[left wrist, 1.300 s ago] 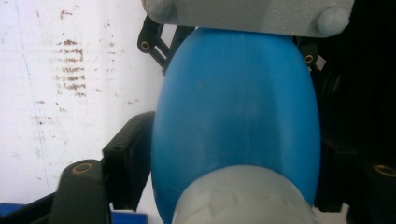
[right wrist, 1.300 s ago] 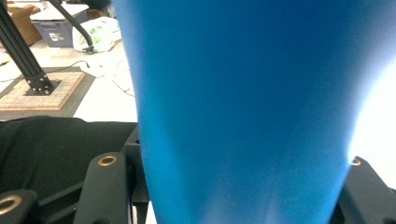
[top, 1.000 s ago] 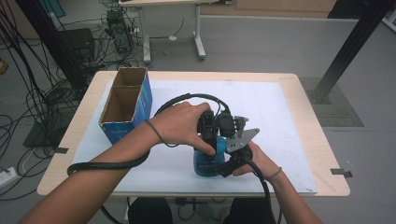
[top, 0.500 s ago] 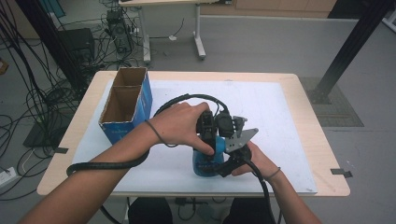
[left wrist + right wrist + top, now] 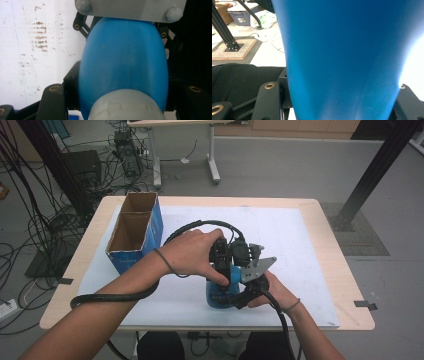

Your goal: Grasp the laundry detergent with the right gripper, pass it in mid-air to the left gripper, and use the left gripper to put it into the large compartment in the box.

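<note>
Though hands hide it, both tongs clamp bottle (image 5: 220, 297).

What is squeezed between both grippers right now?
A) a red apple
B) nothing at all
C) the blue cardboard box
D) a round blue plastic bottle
D: the round blue plastic bottle sits pinched between the left gripper's black jaws, and the right gripper clamps it too, while the blue cardboard box stands apart.

Blue bottle (image 5: 218, 296) mostly hidden by hands.
</note>
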Motion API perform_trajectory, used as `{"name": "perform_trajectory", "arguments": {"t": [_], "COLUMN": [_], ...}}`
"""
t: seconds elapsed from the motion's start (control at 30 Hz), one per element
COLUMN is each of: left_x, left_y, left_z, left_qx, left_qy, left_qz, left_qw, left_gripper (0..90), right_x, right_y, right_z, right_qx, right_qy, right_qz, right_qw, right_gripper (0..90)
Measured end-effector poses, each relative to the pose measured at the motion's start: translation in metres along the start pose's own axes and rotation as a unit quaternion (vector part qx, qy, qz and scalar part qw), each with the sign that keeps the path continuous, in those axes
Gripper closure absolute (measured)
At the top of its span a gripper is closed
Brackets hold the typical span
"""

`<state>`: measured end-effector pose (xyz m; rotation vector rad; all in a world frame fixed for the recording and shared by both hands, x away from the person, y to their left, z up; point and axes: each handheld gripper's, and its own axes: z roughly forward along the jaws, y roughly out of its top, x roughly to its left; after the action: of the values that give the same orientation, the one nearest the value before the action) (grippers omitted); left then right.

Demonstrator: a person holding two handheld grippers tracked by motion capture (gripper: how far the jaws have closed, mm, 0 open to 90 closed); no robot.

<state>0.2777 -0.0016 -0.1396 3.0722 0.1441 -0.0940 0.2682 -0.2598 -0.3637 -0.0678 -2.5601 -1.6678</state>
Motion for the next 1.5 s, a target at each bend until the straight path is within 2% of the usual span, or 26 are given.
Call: {"name": "perform_trajectory", "arguments": {"t": [0.93, 1.07, 1.5], "left_x": [-0.001, -0.0007, 0.0008], "left_y": [-0.0023, -0.0032, -0.004], "left_z": [-0.0005, -0.0008, -0.0002], "left_qx": [-0.003, -0.004, -0.006], "left_qy": [0.007, 0.007, 0.006], "left_qz": [-0.002, -0.003, -0.006], "left_qw": [1.0, 1.0, 0.9999], "left_gripper": [37.5, 37.5, 37.5], "right_x": [-0.0026, -0.0034, -0.0041], "right_y": [-0.0008, 0.0004, -0.0009], "right_z": [0.0012, 0.0014, 0.0018], "right_qx": [-0.004, -0.002, -0.004], "right_qy": [0.0, -0.001, 0.0], "right_qz": [0.0, -0.007, -0.001], "right_qw": [1.0, 1.0, 1.0], "right_gripper": [41.6, 41.6, 41.5]}}
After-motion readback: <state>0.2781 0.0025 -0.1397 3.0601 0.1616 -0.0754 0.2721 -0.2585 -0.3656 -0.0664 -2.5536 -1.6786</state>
